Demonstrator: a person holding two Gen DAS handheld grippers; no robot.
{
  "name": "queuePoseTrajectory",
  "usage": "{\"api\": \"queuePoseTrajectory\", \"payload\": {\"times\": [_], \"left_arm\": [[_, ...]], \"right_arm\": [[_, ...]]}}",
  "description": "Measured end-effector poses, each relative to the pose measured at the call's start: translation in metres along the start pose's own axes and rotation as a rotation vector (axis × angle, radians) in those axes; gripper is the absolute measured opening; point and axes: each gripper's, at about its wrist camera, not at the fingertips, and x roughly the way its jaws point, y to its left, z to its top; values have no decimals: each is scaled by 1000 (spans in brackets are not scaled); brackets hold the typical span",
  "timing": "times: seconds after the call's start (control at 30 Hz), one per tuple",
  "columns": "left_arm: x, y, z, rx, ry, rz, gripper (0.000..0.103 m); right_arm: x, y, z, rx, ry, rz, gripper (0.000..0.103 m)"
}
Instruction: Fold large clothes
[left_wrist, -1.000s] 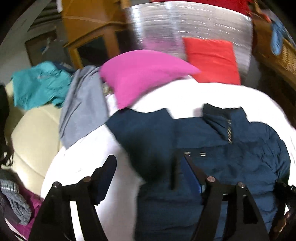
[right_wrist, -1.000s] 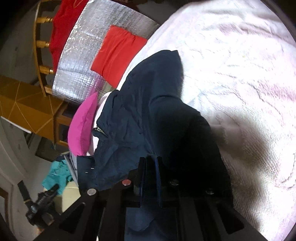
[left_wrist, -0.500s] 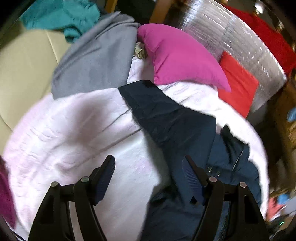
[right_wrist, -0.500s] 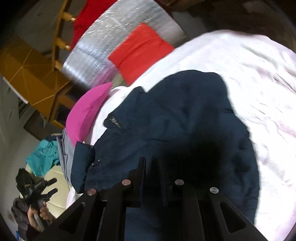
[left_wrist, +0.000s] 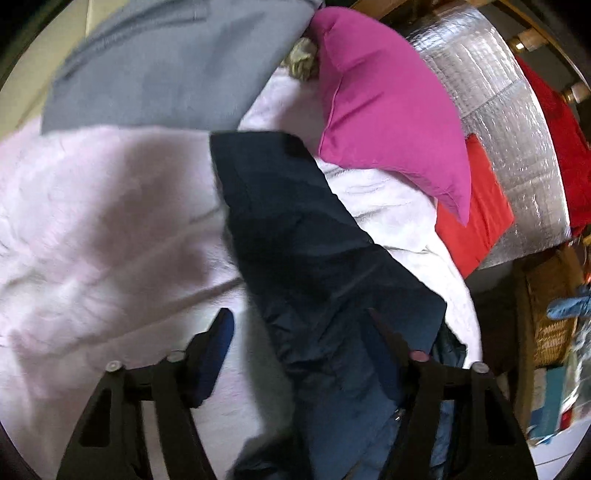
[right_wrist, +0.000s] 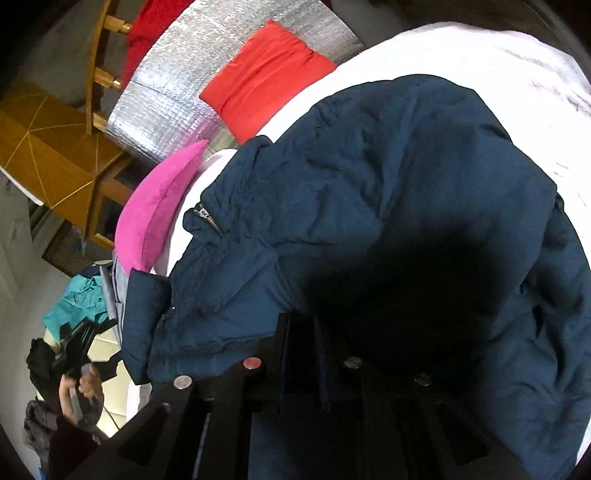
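A large navy padded jacket (right_wrist: 388, 192) lies on the white bed cover (left_wrist: 92, 229). One sleeve (left_wrist: 295, 221) stretches away toward the pink pillow. My left gripper (left_wrist: 299, 321) hangs low over that sleeve and its jaws are closing. The left finger (left_wrist: 218, 343) is over the bare cover and the right finger (left_wrist: 384, 347) over the jacket. The sleeve lies between them and the pads do not press on it. My right gripper (right_wrist: 301, 325) is shut on the jacket's near edge, in deep shadow. The zipped collar (right_wrist: 207, 218) points toward the pillow.
A pink pillow (left_wrist: 388, 110), a grey garment (left_wrist: 166, 62) and a red cushion (left_wrist: 476, 206) lie at the bed's far side, before a silver foil panel (left_wrist: 498, 92). A wicker basket (left_wrist: 550, 314) stands on the right. A teal garment (right_wrist: 77, 299) and wooden furniture (right_wrist: 48, 147) sit beyond.
My left gripper has dropped and rolled down along the sleeve, and its jaws have narrowed. The right gripper has shifted with the jacket, whose body now lies spread wider in front of it.
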Motion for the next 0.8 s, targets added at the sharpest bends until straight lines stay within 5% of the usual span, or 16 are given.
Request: {"api": "queuePoseTrajectory", "payload": {"times": [0.07,0.2,0.27,0.53,0.8], "left_arm": [[8,3,1,-32,13,-41,40],[11,-1,-1,-38,-9,-67,30],[7,-4,-3,-22,-29,-73,16],[-27,-61,-34,163,-94,-126,7],[-28,-153,-117,442,-40,-151,6]], "right_arm": [[0,0,-1,-9,-6,1,15],[2,1,-1,-16,-14,5,15],[2,2,-2,-16,-21,2,15],[-3,-1,-3,5,-25,26,15],[-25,-1,-9,19,-41,52,17]]}}
